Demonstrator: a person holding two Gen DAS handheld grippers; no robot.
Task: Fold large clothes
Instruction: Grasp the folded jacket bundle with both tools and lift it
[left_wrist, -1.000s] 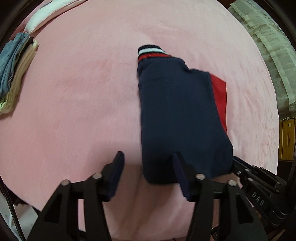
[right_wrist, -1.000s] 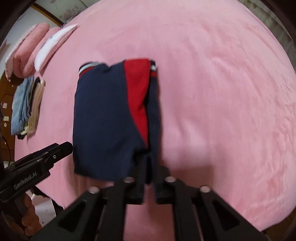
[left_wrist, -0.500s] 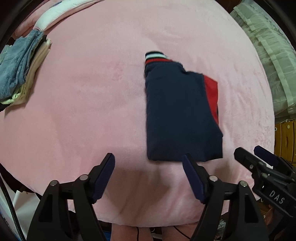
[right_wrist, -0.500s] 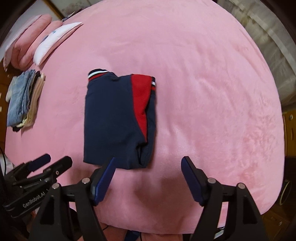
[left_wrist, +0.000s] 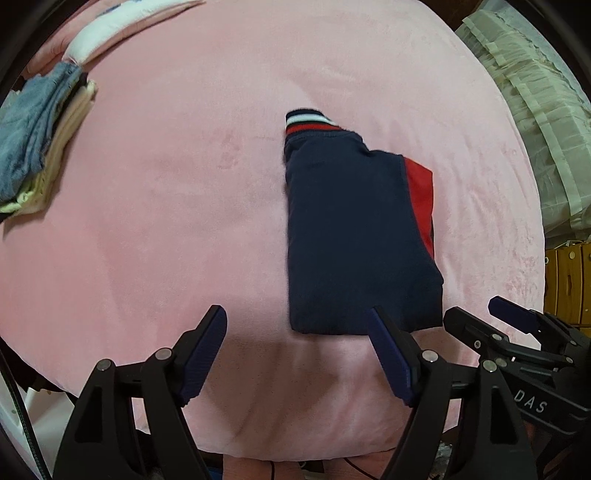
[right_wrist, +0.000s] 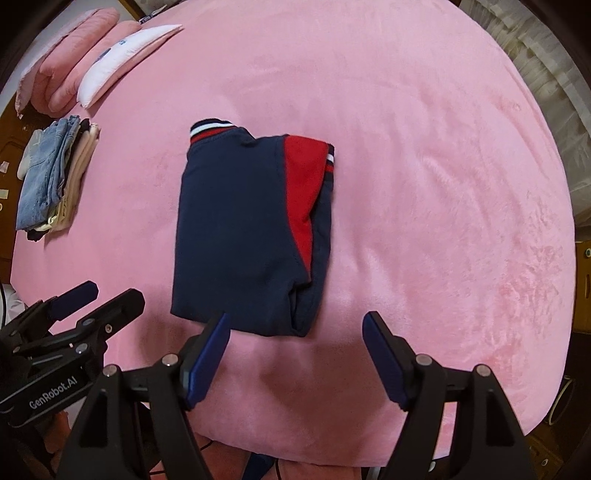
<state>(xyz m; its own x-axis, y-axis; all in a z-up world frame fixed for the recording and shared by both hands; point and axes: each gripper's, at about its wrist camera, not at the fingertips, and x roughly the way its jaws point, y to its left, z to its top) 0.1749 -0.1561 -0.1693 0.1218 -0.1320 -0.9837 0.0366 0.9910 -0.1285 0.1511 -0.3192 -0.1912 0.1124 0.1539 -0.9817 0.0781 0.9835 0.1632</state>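
Note:
A navy garment (left_wrist: 354, 236) with a red panel and a striped red-white cuff lies folded into a compact rectangle on the pink bed cover (left_wrist: 166, 203). It also shows in the right wrist view (right_wrist: 251, 229). My left gripper (left_wrist: 295, 354) is open and empty, hovering just short of the garment's near edge. My right gripper (right_wrist: 295, 350) is open and empty, also just short of the near edge. Each gripper shows in the other's view, the right one (left_wrist: 509, 332) at the right and the left one (right_wrist: 81, 306) at the left.
A stack of folded clothes (right_wrist: 51, 177) with jeans on top lies at the left of the bed, also in the left wrist view (left_wrist: 33, 144). Pink and white pillows (right_wrist: 96, 66) lie at the far left. Curtains (left_wrist: 535, 110) hang on the right.
My right gripper has let go of the garment's near edge and opened. Both grippers have pulled back toward the near edge of the bed. The garment now lies flat.

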